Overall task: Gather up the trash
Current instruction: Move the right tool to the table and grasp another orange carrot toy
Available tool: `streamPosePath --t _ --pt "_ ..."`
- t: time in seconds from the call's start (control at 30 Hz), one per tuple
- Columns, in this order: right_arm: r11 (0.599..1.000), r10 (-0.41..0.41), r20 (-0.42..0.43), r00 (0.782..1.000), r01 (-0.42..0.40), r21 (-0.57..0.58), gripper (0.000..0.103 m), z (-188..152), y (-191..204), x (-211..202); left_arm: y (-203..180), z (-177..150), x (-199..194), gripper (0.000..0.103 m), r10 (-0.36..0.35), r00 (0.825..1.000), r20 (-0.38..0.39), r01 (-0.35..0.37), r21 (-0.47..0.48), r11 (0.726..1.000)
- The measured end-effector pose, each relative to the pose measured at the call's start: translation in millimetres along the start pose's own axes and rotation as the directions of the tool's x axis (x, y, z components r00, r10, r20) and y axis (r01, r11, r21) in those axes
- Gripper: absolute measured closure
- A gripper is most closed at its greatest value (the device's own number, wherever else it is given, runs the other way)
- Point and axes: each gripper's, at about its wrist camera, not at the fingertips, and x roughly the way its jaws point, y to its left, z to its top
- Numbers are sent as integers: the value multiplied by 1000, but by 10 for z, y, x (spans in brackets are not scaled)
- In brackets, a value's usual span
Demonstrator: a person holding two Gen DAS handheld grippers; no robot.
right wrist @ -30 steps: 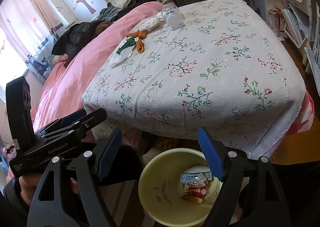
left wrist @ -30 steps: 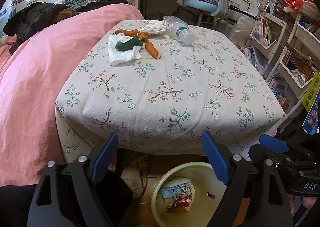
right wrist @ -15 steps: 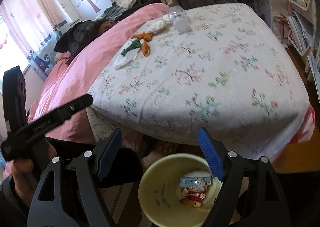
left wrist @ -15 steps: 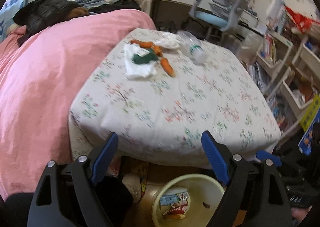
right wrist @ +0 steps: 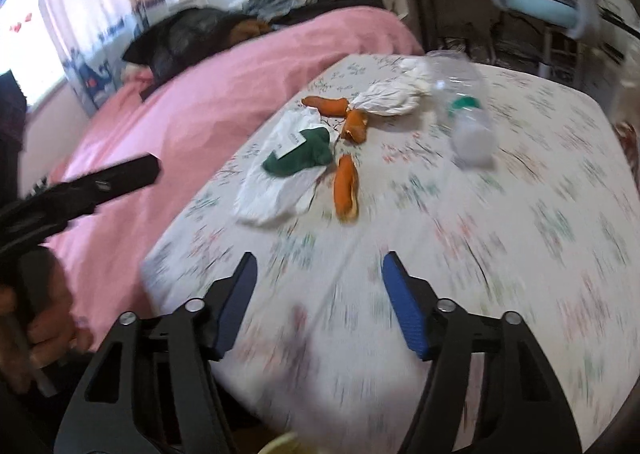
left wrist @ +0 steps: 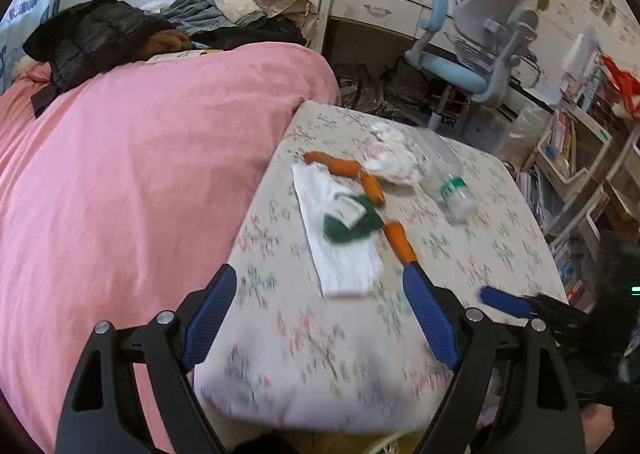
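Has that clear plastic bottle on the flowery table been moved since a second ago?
No. The plastic bottle lies beside the crumpled white tissue and orange peels, on the tablecloth, as before. Only the cameras came closer.

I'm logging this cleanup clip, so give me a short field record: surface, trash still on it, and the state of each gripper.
surface: floral tablecloth beside a pink bedspread
trash on it: orange peels, white tissue, green scrap, crumpled paper, plastic bottle lying on its side
left gripper: open, empty
right gripper: open, empty, jaws have just been closing
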Motion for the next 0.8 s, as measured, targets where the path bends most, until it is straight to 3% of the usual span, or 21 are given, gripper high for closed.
streamPosePath --t 0.2,0.27,0.37,0.5,0.6,0.7,0.8 --pt "999 -41 -55 998 39 -38 72 353 -151 635 -51 267 401 22 -14 1000 -9 14 36 999" --pt "997 -49 -57 997 46 -62 87 411 -179 682 -108 334 545 22 -32 999 -18 33 47 998" --pt "993 -53 -86 995 44 -106 88 425 -226 672 -257 401 765 23 -41 998 -41 45 91 995" --pt "983 -70 -158 985 42 -178 88 278 -301 490 -400 401 1042 43 -21 992 -122 40 160 986" --pt "982 -69 -206 976 30 -188 88 135 -400 327 -403 382 1170 48 28 987 -161 4 192 981" --pt "990 -36 -198 980 8 -144 88 26 -520 228 -341 367 1228 60 8 981 -195 25 168 986" --pt "993 -21 -178 984 0 -116 88 6 -555 223 -343 349 1192 72 13 984 -179 20 181 983"
